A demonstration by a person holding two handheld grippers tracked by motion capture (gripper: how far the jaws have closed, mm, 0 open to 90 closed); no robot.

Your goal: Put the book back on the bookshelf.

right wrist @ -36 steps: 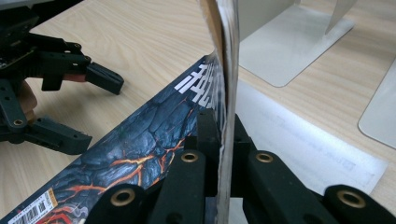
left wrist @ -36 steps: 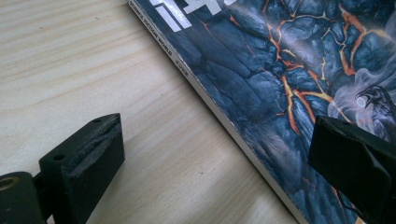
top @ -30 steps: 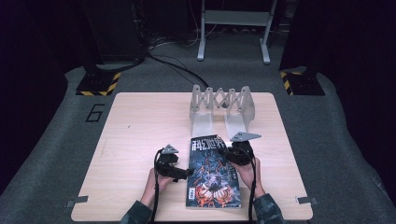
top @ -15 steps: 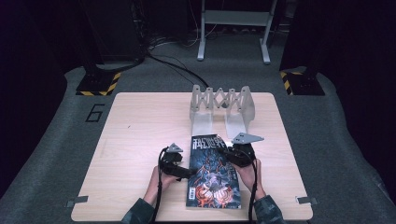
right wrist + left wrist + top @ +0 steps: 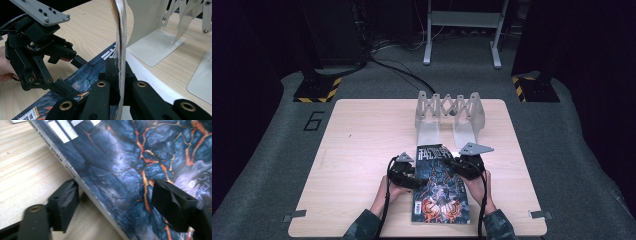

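Note:
A magazine (image 5: 439, 192) with a dark blue and orange cover lies on the wooden table (image 5: 362, 150) near its front edge. My left gripper (image 5: 409, 176) is at the magazine's spine side. In the left gripper view its jaws (image 5: 117, 207) straddle the spine (image 5: 82, 183), one finger (image 5: 63, 203) on the table beside it and the other (image 5: 172, 207) over the cover. They have just been closing and the pads do not press. My right gripper (image 5: 463, 167) is shut on the cover's right edge (image 5: 120, 37), which stands up thin between its jaws (image 5: 117, 75). A white page (image 5: 147, 77) shows beneath.
A grey metal folding rack (image 5: 449, 112) with upright dividers stands on the table just behind the magazine. Bare wood lies to the left and right. Beyond the table are grey carpet, cables and dark stands with yellow-black tape (image 5: 317, 92).
My left gripper has slid slightly right onto the magazine's spine edge and its jaws have narrowed. The right gripper and the magazine have stayed put.

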